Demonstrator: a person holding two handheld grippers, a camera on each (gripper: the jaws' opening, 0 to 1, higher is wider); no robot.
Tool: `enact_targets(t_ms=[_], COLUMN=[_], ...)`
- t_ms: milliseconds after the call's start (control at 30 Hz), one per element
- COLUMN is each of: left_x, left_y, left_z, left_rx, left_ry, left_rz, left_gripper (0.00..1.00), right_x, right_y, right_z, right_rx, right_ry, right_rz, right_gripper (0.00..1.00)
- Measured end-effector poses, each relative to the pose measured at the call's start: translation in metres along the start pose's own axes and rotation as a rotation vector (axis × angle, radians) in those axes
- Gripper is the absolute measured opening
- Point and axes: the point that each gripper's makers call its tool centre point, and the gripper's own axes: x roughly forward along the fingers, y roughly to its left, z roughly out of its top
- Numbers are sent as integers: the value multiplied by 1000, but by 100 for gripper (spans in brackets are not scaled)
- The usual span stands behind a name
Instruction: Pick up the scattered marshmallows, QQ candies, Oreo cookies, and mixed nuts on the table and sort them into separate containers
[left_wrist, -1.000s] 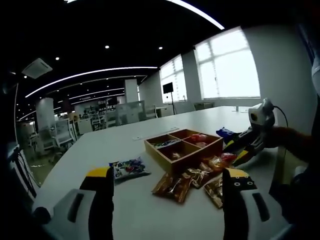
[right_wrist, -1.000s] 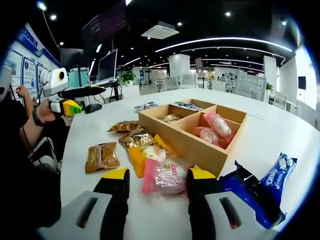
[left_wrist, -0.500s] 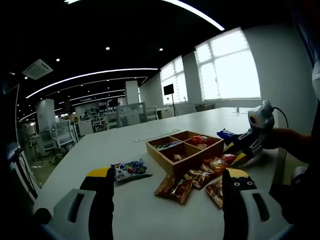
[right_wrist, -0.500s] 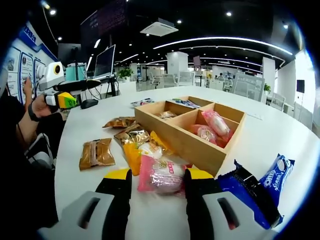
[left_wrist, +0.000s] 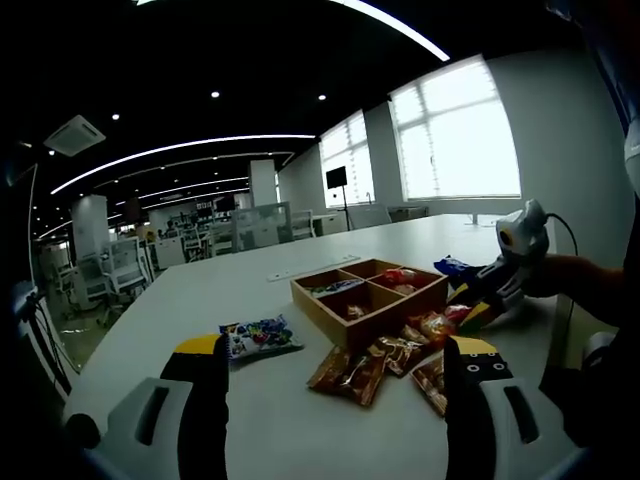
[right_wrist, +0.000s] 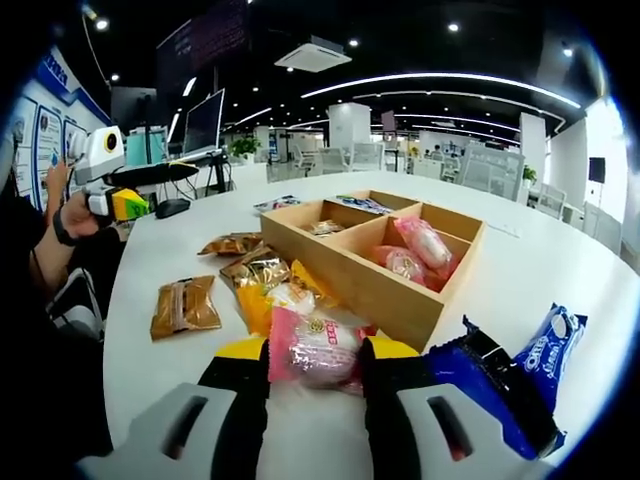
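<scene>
White table (right_wrist: 560, 270), right tool (right_wrist: 313, 355) gripping marshmallow packet (right_wrist: 312, 347)

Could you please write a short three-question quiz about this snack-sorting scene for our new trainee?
1. True or false: the right gripper has a pink packet between its jaws.
2. Which packets already lie in the wooden box compartment nearest the blue cookie packets? A) brown B) pink C) blue
3. Fill in: the left gripper is ____, with nothing between its jaws.

Key: 1 true; 2 B; 3 open
</scene>
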Motion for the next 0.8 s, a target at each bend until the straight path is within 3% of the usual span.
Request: enact_targets(t_ms=[400,800], left_x=[1,-1], left_y=[0,-2], left_z=[-1,-1], left_rx=[4,6], left_ry=[8,6], left_rz=[1,3], left_gripper=[91,91], right_x=[0,-3], right_y=[-3,-6], right_z=[-1,0], right_rx=[-48,-22], right_ry=[-1,-9], right_rz=[-28,-31], right_gripper=[25,20])
